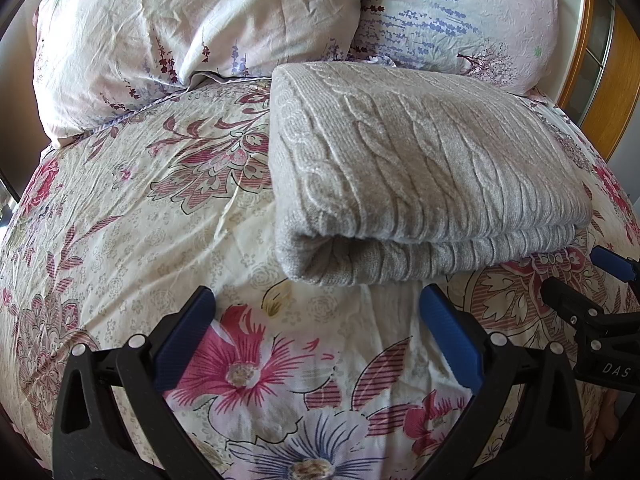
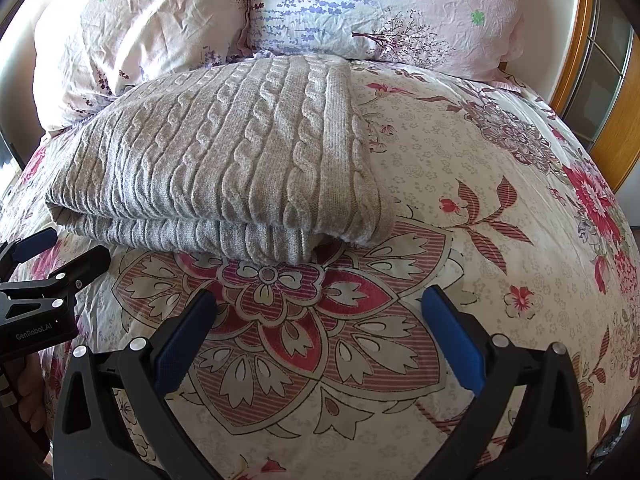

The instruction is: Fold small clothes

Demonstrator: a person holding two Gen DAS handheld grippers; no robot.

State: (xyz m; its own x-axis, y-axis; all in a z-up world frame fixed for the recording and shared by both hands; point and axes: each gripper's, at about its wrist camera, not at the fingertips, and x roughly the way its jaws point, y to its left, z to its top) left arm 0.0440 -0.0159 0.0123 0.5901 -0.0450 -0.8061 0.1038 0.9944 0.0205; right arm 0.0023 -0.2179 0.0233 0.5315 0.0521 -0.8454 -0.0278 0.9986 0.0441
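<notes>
A grey cable-knit sweater (image 1: 420, 168) lies folded in a thick rectangle on the floral bedspread (image 1: 140, 208); it also shows in the right wrist view (image 2: 224, 160), left of centre. My left gripper (image 1: 316, 304) is open and empty, hovering just short of the sweater's near folded edge. My right gripper (image 2: 318, 304) is open and empty over the bedspread (image 2: 460, 184), in front of the sweater's right corner. Each gripper shows at the edge of the other's view: the right gripper (image 1: 592, 280), the left gripper (image 2: 52, 252).
Two floral pillows (image 1: 192, 24) (image 1: 460, 16) lean at the head of the bed behind the sweater; they also show in the right wrist view (image 2: 380, 8). A wooden door frame (image 2: 616, 128) stands at the right.
</notes>
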